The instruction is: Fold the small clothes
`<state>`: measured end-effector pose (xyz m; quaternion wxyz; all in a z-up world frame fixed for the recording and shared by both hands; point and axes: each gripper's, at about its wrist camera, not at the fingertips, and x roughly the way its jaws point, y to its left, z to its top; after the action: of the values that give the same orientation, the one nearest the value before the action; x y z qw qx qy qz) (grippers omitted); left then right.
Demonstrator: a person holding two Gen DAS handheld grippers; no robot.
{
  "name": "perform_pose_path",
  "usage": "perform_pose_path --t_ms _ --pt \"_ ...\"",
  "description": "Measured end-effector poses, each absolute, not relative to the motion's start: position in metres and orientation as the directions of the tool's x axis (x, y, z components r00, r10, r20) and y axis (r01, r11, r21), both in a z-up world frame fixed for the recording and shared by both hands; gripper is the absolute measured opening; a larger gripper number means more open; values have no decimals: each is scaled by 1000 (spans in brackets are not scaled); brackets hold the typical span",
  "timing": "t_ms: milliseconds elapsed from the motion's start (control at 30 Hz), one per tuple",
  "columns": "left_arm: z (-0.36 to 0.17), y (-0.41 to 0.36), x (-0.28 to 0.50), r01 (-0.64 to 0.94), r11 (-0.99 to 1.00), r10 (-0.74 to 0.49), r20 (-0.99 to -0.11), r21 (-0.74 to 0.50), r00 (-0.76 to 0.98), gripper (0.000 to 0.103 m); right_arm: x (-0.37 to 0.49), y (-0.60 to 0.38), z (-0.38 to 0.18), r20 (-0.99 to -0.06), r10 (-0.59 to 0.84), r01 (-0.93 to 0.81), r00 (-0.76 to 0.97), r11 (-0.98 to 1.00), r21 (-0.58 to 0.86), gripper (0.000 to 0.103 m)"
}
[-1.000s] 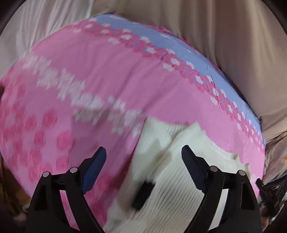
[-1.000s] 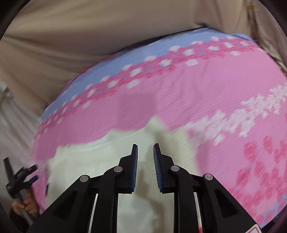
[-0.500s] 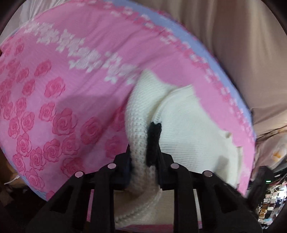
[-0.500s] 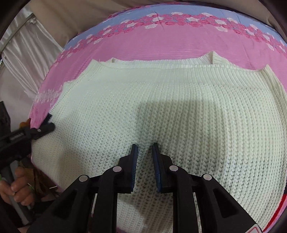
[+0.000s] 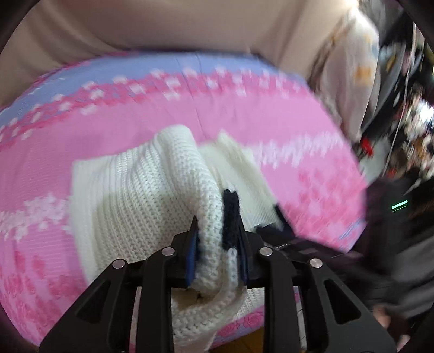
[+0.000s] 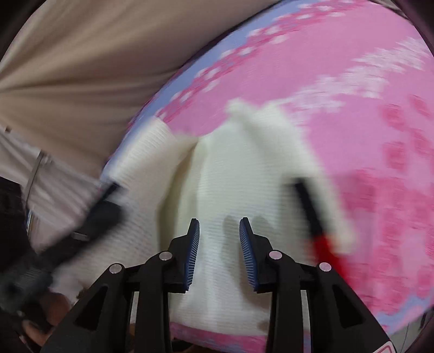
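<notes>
- The left wrist view alone shows the left gripper (image 5: 218,244) clamped on a bunched fold of the cream knit sweater (image 5: 141,195), a dark trim strip (image 5: 230,214) pressed against its right finger.
- Only the right wrist view shows the right gripper (image 6: 219,244) with its fingers apart, nothing between them, hovering over the sweater (image 6: 230,168); it also catches the left gripper (image 6: 108,198) at the sweater's left edge, blurred.
- A dark bar with a red end (image 6: 312,217) crosses the sweater's right side; what it is cannot be told.
- The sweater lies on a pink rose-patterned bedspread (image 5: 271,114) with a lilac border (image 6: 168,95).
- Beige fabric (image 5: 190,24) rises behind the bed; blurred clutter (image 5: 407,95) fills the left view's right edge.
</notes>
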<state>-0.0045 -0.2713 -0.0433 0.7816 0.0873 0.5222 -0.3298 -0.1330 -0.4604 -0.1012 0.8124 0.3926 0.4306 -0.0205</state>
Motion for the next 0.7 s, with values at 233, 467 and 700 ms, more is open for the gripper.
perform_pose_path --t_ms 233,467,700 --pt "-47 -253 -31 601 790 -365 -881 -122 300 82 -200 -497 -89 -709 221 444 669 646 621 54" --pt "-55 -169 -41 520 847 -275 -929 -112 248 89 -137 -443 -83 -690 396 336 607 658 674 79" --pt "-80 -145 -51 549 819 -255 -963 -166 89 89 -85 -398 -100 -734 500 339 460 666 665 79"
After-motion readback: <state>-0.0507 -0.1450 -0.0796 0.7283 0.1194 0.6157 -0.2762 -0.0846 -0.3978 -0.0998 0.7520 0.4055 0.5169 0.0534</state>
